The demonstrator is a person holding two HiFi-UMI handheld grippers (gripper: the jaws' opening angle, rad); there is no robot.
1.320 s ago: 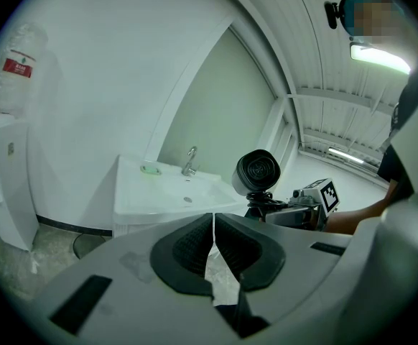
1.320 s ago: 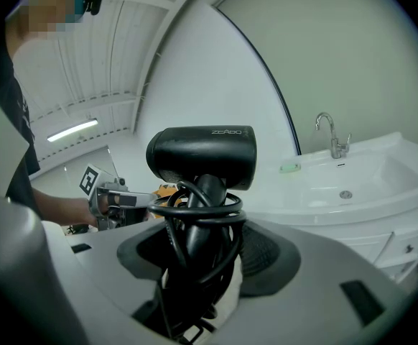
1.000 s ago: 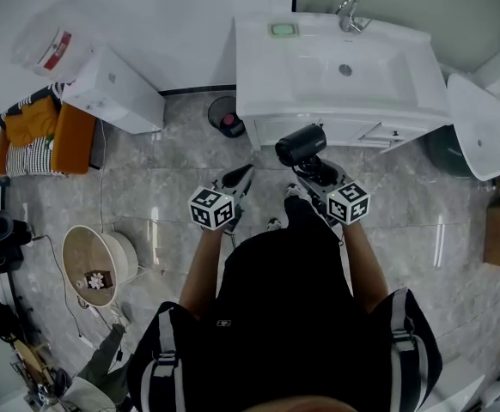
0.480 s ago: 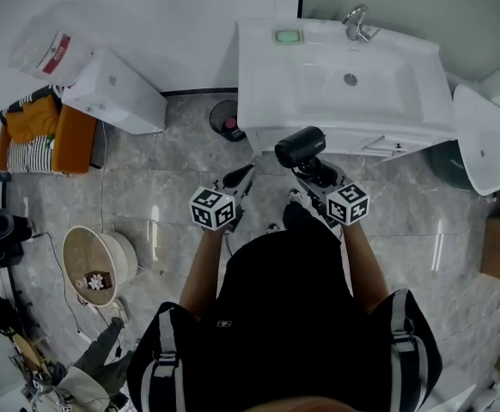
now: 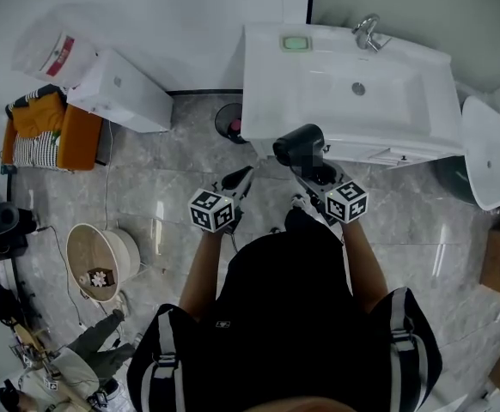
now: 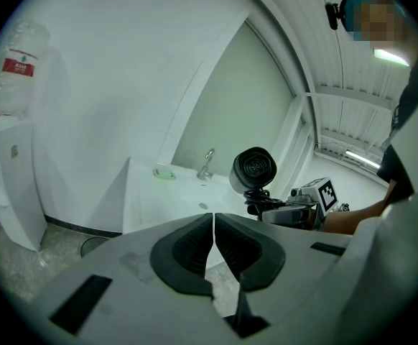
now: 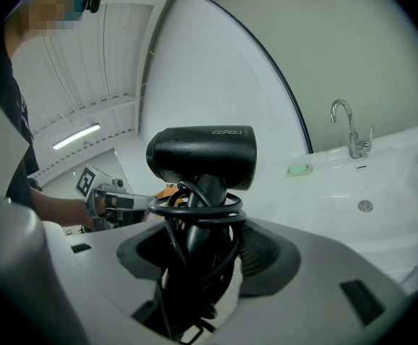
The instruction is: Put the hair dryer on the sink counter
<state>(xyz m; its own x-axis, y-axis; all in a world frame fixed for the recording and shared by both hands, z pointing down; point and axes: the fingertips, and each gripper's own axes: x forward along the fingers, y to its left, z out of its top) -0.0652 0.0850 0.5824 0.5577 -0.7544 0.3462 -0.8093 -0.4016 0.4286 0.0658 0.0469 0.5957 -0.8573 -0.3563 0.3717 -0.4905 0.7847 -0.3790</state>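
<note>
A black hair dryer with its cord wound round the handle stands upright in my right gripper, which is shut on the handle. It hangs in the air at the front edge of the white sink counter. My left gripper is shut and holds nothing; it hangs over the floor, left of the dryer. In the left gripper view the hair dryer shows to the right, nozzle end on.
The counter has a basin with a drain, a chrome tap and a green soap dish. A small bin stands on the floor left of the cabinet. A white appliance and a round basket are at the left.
The sink counter has come nearer in the head view and the hair dryer now overlaps its front edge. Both grippers keep their pose and grip.
</note>
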